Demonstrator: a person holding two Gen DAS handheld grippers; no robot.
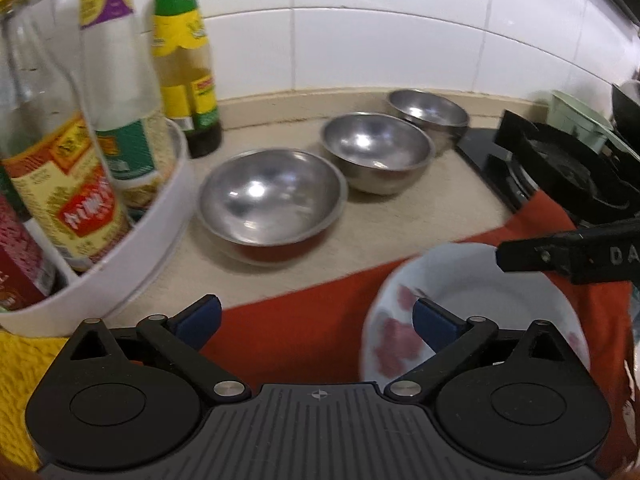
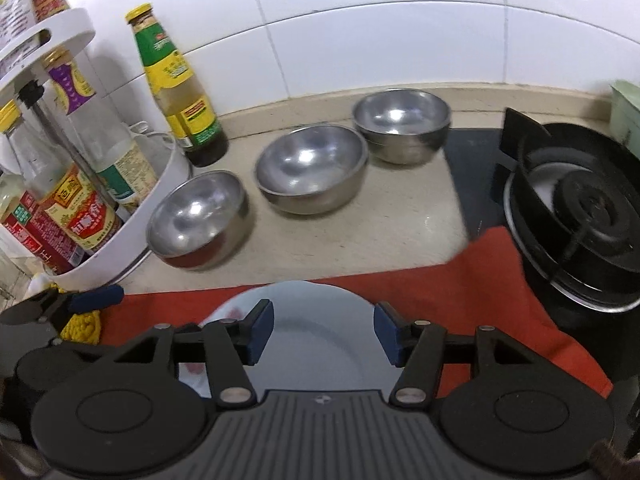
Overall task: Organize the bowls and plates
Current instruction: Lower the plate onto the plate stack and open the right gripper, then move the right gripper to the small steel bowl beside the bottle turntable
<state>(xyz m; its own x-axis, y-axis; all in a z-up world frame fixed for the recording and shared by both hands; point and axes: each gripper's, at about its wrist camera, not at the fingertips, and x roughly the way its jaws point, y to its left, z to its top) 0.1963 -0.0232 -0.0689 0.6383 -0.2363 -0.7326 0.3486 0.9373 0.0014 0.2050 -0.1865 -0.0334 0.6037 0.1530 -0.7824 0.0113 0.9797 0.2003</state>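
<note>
Sitting on a red cloth [image 2: 460, 304] near the front edge of the bench [image 2: 400, 216] is a white plate [image 2: 320, 320] with pink flowers on its rim. The right gripper [image 2: 324, 332] hangs just over the plate, and its blue fingers [image 2: 262, 330] stand apart with nothing between them. The left gripper [image 1: 316, 320] is beside the plate, over the red cloth, and its fingers are wide apart too; one of them shows in front of the plate's flowered rim. Past the cloth, three shiny metal bowls stand in a slanted row toward the back of the bench: a near bowl [image 2: 196, 216], a middle bowl [image 2: 312, 168] and a far bowl [image 2: 400, 120] close to the white tiled wall [image 2: 360, 20]. Left of the bowls is a round white rack [image 2: 160, 200] full of sauce bottles, with a green-labelled bottle [image 2: 176, 88] standing by the wall. At the right side is a black gas stove burner [image 2: 580, 208]. A yellow cloth [image 1: 16, 380] lies at the front left.
</note>
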